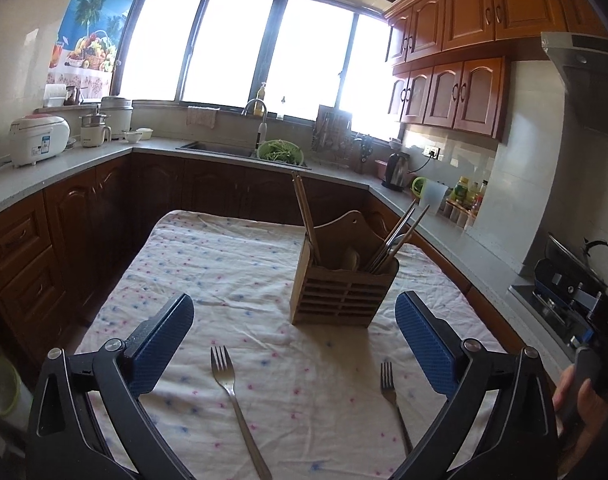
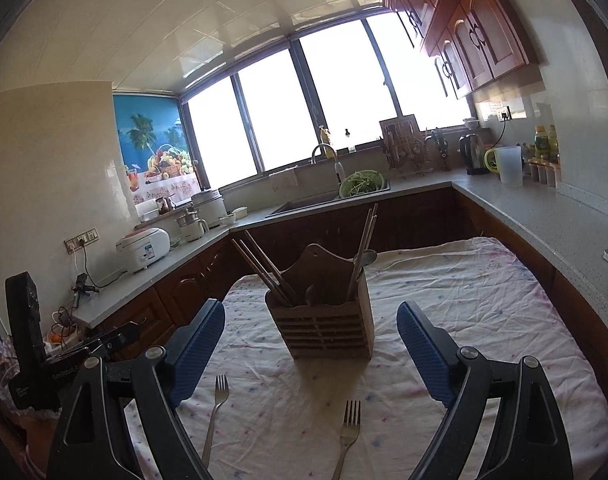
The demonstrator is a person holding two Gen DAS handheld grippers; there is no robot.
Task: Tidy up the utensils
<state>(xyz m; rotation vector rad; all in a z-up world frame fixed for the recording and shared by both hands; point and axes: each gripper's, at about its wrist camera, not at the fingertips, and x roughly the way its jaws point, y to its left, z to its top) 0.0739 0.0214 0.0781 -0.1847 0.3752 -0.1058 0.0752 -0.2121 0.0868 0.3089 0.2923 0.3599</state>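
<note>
Two forks are left on the cloth-covered table [image 1: 207, 264], so the step in hand is judged to be the approach to a pick-up, with chopsticks [image 1: 306, 216] and other utensils already stood in the wooden holder [image 1: 340, 292] at centre frame. In the left wrist view, the left claw [image 1: 293, 344] is seen spread wide with nothing between its blue pads, pointed slightly downward; one fork [image 1: 233, 396] lies at lower centre, a second fork [image 1: 394, 400] at lower right. The right claw [image 2: 310, 350] is likewise held wide and empty, above the same forks. Next, a claw would probably need to be lowered over a fork handle and closed.
</note>
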